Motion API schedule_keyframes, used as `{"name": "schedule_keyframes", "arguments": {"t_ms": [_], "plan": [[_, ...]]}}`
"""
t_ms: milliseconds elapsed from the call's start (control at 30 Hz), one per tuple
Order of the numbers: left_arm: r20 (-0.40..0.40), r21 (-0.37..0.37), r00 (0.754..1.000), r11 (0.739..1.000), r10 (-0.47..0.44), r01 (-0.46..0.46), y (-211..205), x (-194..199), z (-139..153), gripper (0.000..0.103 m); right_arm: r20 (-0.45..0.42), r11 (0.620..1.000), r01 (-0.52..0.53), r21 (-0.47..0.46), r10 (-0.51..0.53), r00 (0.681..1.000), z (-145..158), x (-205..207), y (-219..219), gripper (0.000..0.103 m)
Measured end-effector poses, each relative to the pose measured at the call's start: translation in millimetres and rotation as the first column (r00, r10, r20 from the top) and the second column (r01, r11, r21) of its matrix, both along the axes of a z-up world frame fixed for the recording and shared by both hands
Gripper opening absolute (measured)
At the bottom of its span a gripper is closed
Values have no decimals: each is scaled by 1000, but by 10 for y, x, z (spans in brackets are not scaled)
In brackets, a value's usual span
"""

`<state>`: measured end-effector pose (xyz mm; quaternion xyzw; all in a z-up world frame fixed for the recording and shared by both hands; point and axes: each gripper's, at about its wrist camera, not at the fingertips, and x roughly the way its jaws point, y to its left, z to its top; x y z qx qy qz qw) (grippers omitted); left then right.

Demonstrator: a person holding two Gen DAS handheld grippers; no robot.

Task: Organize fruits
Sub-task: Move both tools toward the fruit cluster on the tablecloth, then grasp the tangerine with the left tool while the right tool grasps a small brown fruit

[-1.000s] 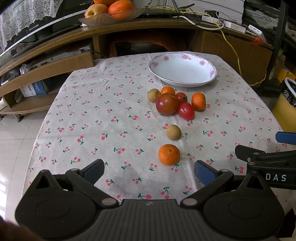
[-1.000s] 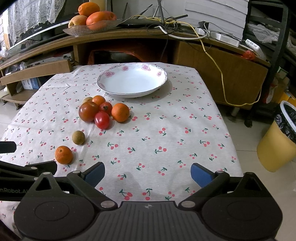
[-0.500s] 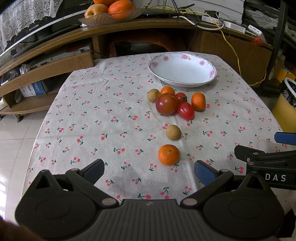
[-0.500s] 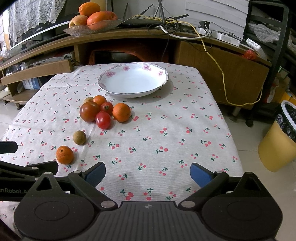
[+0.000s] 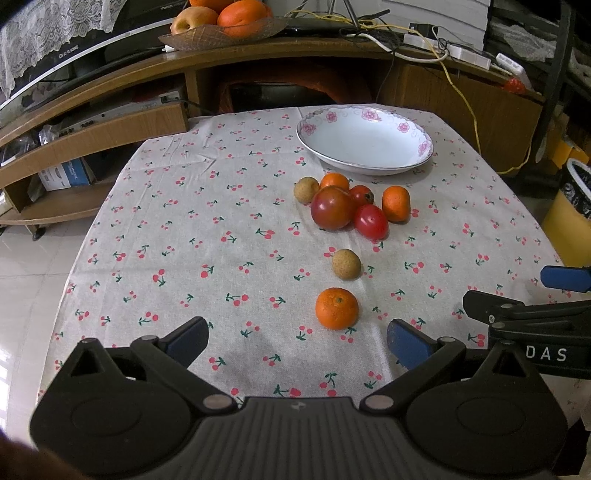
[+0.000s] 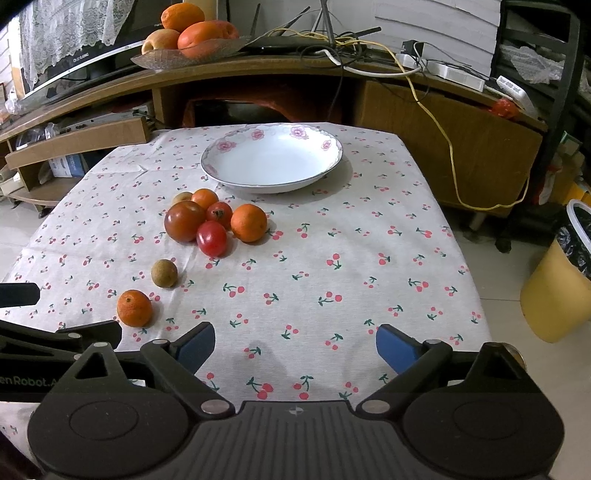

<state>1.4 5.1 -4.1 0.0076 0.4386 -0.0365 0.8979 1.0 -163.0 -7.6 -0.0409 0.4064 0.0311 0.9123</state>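
A white floral bowl [image 5: 388,168] [image 6: 236,181] stands empty at the far side of the cherry-print tablecloth [image 5: 184,240]. In front of it lies a cluster of fruit: a big dark tomato [image 5: 331,208] [image 6: 184,220], red tomatoes [image 5: 371,221] [image 6: 211,239], oranges [image 5: 396,203] [image 6: 248,222] and a brown longan [image 5: 306,189]. Nearer lie a lone longan [image 5: 346,263] [image 6: 164,273] and a small orange [image 5: 336,308] [image 6: 134,308]. My left gripper [image 5: 297,338] is open and empty, just short of the small orange. My right gripper [image 6: 295,345] is open and empty, to the right.
A wooden TV stand [image 5: 258,62] with a fruit dish [image 5: 221,31], cables and a power strip runs behind the table. A yellow bin [image 6: 557,291] stands on the floor at the right. The right gripper's side shows in the left wrist view [image 5: 535,317].
The right gripper has moved slightly forward toward the table. The left gripper has barely moved. Both stay open; no fruit has moved.
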Motion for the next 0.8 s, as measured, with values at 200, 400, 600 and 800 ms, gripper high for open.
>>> {"name": "schedule_keyframes", "arguments": {"t_ms": [200, 400, 600, 800], "plan": [[-2, -34, 1000, 999, 1, -1, 30, 10, -8, 103, -2, 1000, 2, 13, -2, 1000, 3, 13, -8, 93], [-2, -43, 1000, 999, 6, -6, 42, 9, -18, 103, -5, 1000, -1, 13, 1, 1000, 0, 18, -2, 92], [12, -73, 1000, 997, -11, 12, 72, -18, -23, 103, -12, 1000, -9, 15, 9, 1000, -11, 33, 23, 91], [11, -67, 1000, 998, -12, 13, 93, -11, -33, 103, -17, 1000, -27, 3, 27, 999, -20, 57, 67, 88]]}}
